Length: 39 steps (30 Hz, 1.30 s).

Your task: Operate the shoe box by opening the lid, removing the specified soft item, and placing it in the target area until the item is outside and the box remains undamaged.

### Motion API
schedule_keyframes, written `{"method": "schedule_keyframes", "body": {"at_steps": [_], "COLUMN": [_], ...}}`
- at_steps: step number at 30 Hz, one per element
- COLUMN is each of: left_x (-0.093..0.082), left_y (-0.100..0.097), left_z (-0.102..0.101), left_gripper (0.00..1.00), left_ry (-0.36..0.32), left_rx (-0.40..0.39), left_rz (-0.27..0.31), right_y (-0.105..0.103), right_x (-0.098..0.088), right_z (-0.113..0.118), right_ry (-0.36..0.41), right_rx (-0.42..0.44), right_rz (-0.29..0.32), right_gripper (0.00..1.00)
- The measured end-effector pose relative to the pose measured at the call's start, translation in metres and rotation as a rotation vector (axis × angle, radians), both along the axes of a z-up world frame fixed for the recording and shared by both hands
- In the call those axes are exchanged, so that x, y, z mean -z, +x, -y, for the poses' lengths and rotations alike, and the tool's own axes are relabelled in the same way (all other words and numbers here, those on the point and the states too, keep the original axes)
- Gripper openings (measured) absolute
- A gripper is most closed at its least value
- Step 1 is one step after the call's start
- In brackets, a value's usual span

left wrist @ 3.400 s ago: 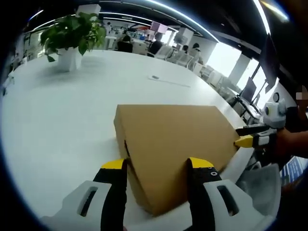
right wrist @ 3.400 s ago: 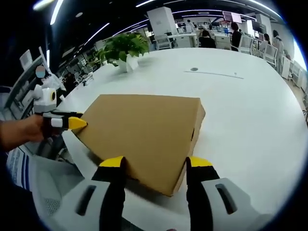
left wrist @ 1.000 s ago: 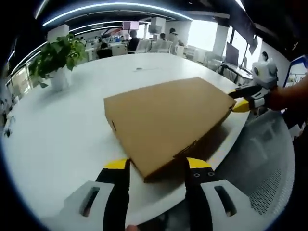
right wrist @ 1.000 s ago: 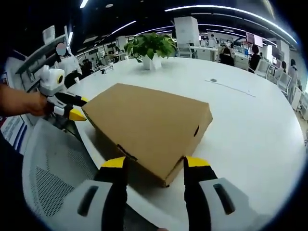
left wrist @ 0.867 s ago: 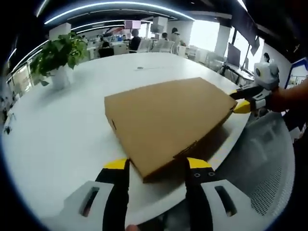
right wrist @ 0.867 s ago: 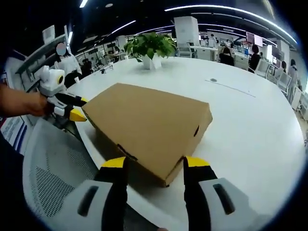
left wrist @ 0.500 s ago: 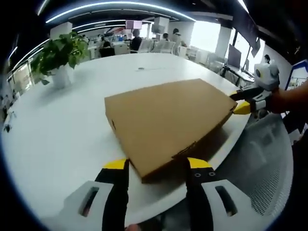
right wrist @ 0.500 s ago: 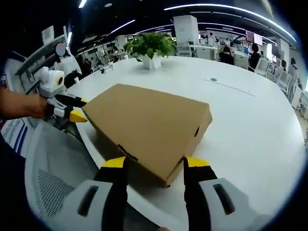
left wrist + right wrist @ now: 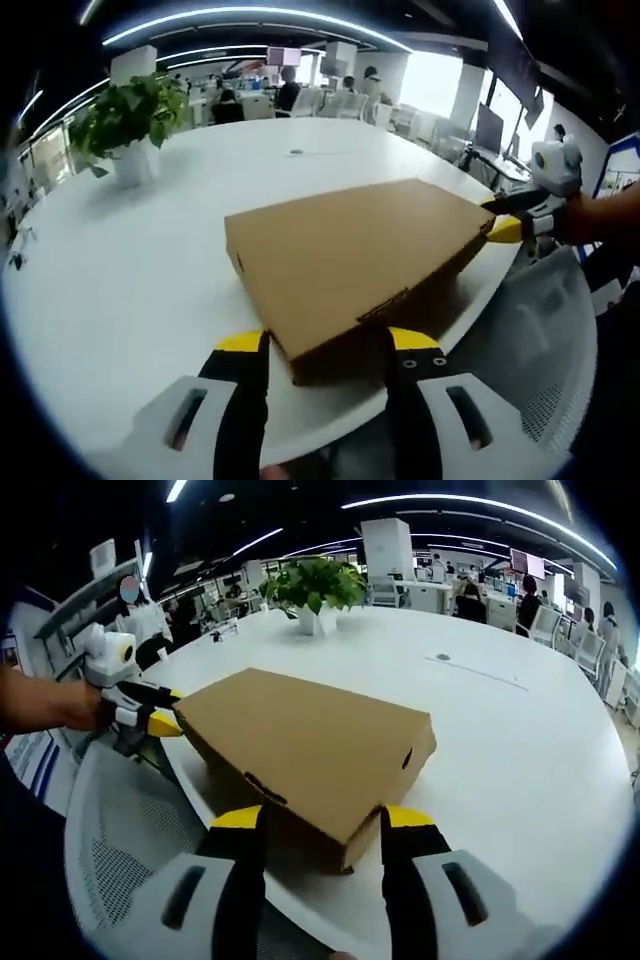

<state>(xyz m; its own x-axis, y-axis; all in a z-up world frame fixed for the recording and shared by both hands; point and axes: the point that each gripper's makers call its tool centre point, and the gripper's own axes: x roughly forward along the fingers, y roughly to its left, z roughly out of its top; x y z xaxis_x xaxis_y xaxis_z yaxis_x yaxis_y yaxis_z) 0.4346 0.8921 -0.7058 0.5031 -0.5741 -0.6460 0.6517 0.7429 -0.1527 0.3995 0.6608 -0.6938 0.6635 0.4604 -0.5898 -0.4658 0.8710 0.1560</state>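
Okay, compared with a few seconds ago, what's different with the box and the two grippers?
Little. Both views drew back and tilted, so the shoe box looks shifted; it lies closed on the white table. The left gripper and right gripper still bracket opposite corners, jaws open.

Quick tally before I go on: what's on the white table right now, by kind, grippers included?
Cardboard shoe box, lid shut: 1
Potted plant: 1
Grippers, left gripper and right gripper, jaws open at the box's near corners: 2
Total: 4
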Motion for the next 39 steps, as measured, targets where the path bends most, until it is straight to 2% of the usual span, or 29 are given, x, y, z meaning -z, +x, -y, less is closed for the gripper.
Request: {"method": "schedule_keyframes", "body": {"at_steps": [17,24,39], "left_x": [-0.025,-0.036,-0.06], "left_y": [0.004,0.008,0.015], "left_z": [0.001,0.001,0.004], "left_gripper": [0.46,0.46,0.46], "left_ry": [-0.043,-0.049,-0.087], "left_rx": [-0.029,-0.032,-0.042], "left_rz": [0.011,0.033,0.074], "right_y": [0.003,0.007,0.014], "right_x": [-0.02,-0.031,-0.049], "right_z": [0.0,0.0,0.0], "right_ry": [-0.02,-0.024,-0.015], "right_rx": [-0.019,-0.015,-0.017], "right_rz": [0.045,0.081,0.119], "right_gripper": [0.42,0.43,0.46]}}
